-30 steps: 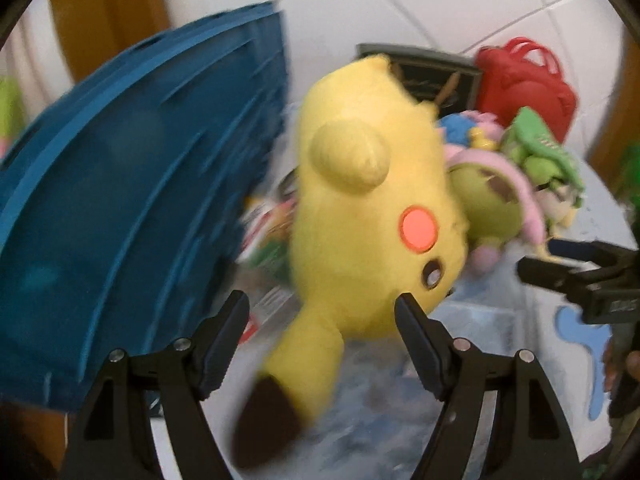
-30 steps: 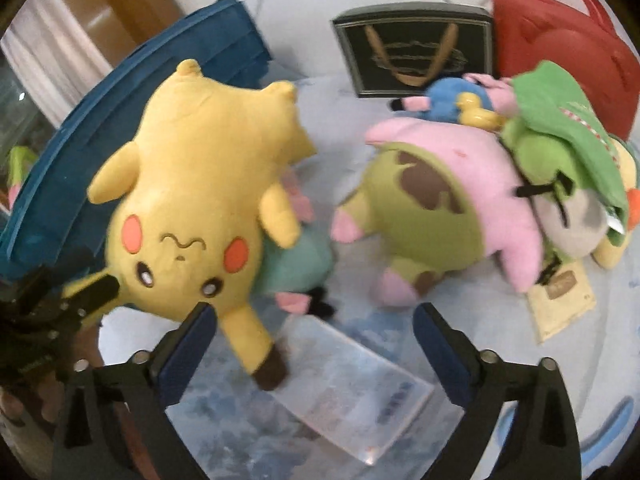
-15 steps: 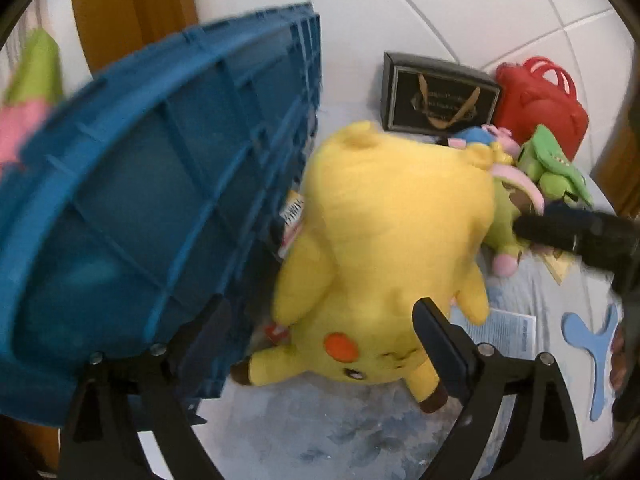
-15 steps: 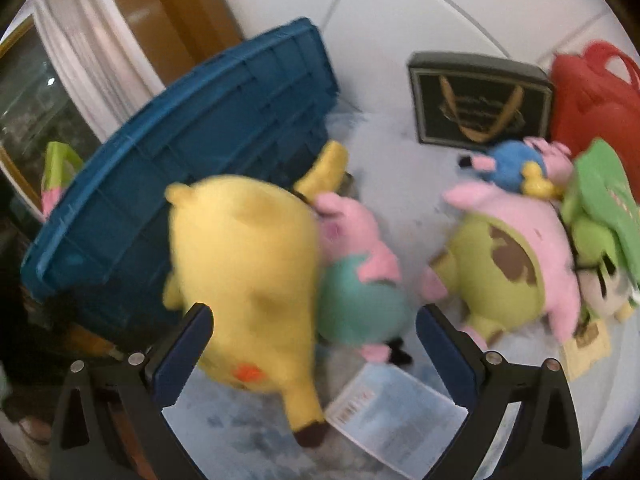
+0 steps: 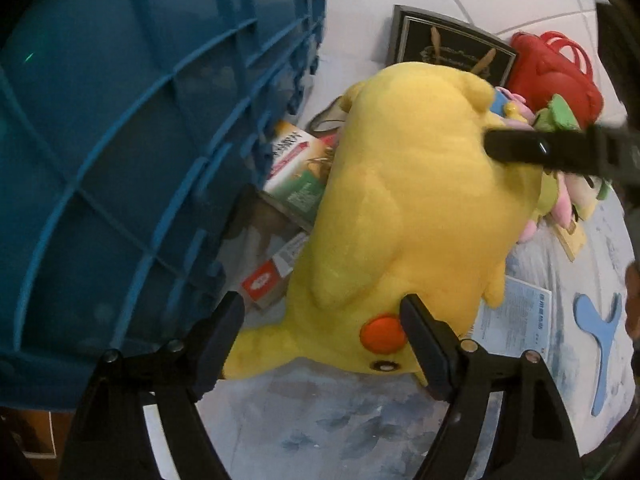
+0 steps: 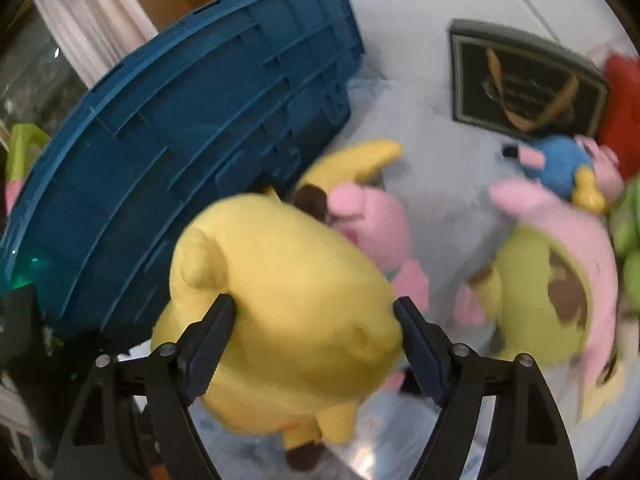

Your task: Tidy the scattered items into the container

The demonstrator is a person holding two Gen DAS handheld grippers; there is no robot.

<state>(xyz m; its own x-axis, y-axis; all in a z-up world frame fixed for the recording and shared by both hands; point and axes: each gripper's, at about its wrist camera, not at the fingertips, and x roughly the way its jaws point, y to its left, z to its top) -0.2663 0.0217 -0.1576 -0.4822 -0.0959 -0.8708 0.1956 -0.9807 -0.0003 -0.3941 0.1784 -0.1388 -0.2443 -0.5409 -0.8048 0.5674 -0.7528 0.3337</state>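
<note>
1. Writing is scarce: a colourful printed box (image 5: pixel 298 172) beside the blue crate (image 5: pixel 120 140) carries dark characters on a white patch, too blurred to read, and a red-and-white carton (image 5: pixel 268 280) below it shows a pale round logo I cannot make out.
2. A printed sheet (image 5: pixel 516 320) on the table (image 5: pixel 320 420) has lines of small text, illegible here (blue heading at its top edge).
3. The black framed plaque (image 6: pixel 520 84) by the wall bears a gold emblem; its lettering is unreadable.
4. The yellow plush (image 6: pixel 280 320) lies on the table just beside the crate, not in it, against a pink plush (image 6: pixel 372 220).
5. The right gripper (image 6: pixel 312 344) has just been closing and its pads appear to press the plush's sides.
6. The left gripper (image 5: pixel 320 344) has been narrowing too; its jaws straddle the plush's head, seemingly short of a grip.
</note>
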